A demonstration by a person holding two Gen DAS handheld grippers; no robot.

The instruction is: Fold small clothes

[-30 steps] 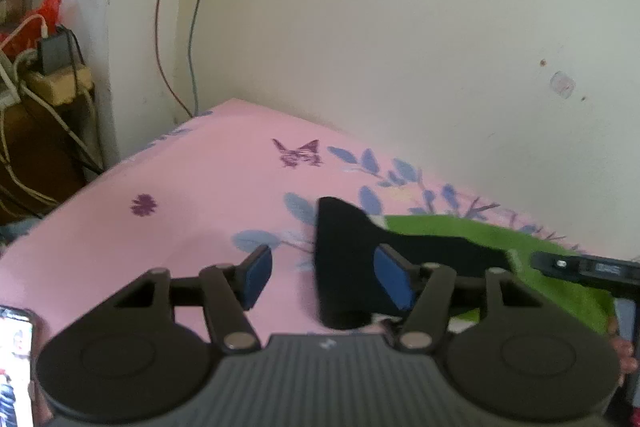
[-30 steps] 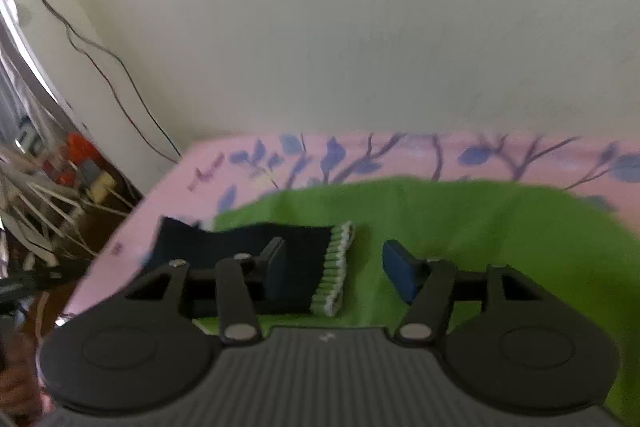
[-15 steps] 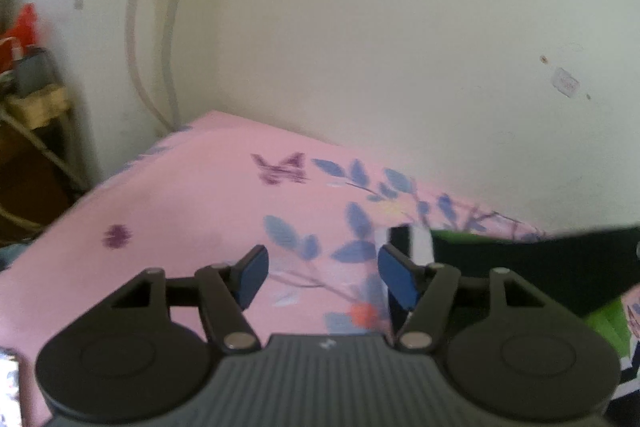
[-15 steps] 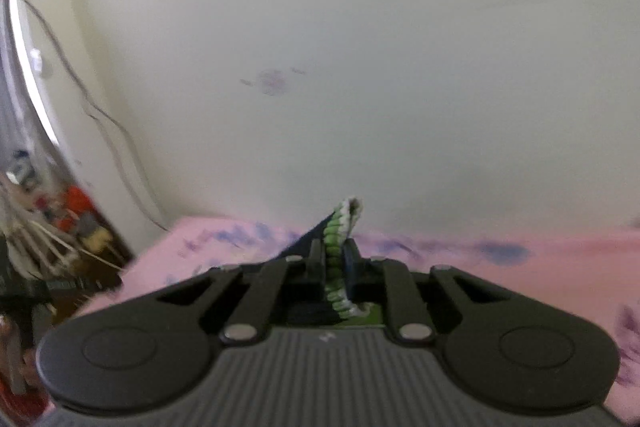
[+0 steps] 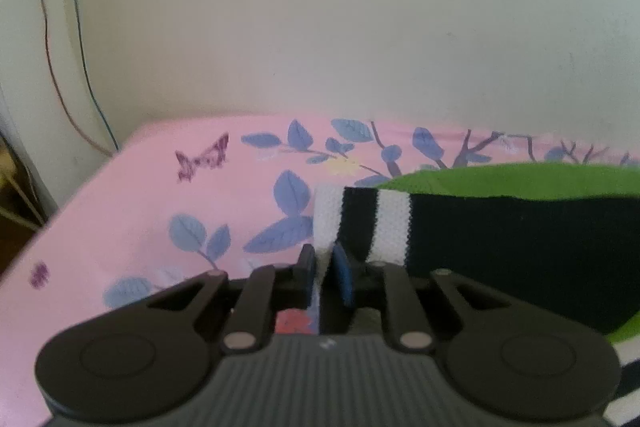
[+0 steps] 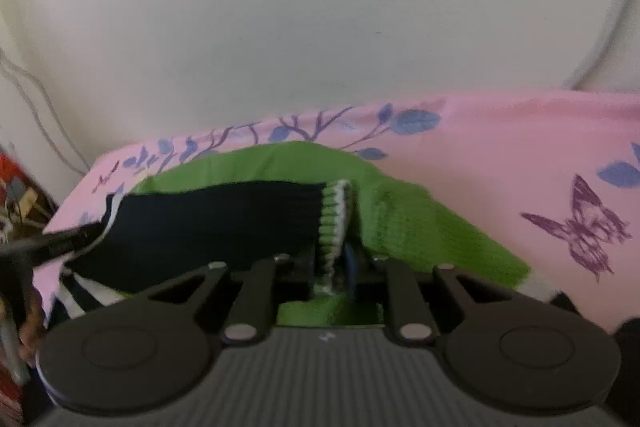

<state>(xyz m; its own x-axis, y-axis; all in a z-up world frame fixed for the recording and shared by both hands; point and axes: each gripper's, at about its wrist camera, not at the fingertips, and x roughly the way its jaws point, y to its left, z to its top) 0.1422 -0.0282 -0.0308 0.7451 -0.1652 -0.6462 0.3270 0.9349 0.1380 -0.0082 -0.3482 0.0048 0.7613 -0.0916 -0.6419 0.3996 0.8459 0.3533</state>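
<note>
A black sock (image 5: 500,239) lies stretched over a green cloth (image 5: 500,179) on the pink floral sheet (image 5: 160,195). Its white-striped end (image 5: 394,227) reaches my left gripper (image 5: 322,275), whose jaws are closing with the white edge pinched between the pads. In the right wrist view the same sock (image 6: 208,223) ends in a green-and-white ribbed cuff (image 6: 332,219). My right gripper (image 6: 332,267) grips that cuff, and its jaws are easing open slightly with the cuff still between them. The left gripper's tip (image 6: 60,243) shows at the sock's far end.
A cream wall (image 5: 360,27) rises right behind the bed. Wires (image 5: 52,67) hang at the left corner, with clutter (image 6: 16,195) past the bed's left edge. Another black-and-white striped piece (image 6: 88,291) lies beneath the sock. The green cloth (image 6: 420,227) spreads toward the right.
My right gripper closed on the ribbed cuff, raised it, and now holds it low over the green cloth. My left gripper moved right to the striped end and closed on it.
</note>
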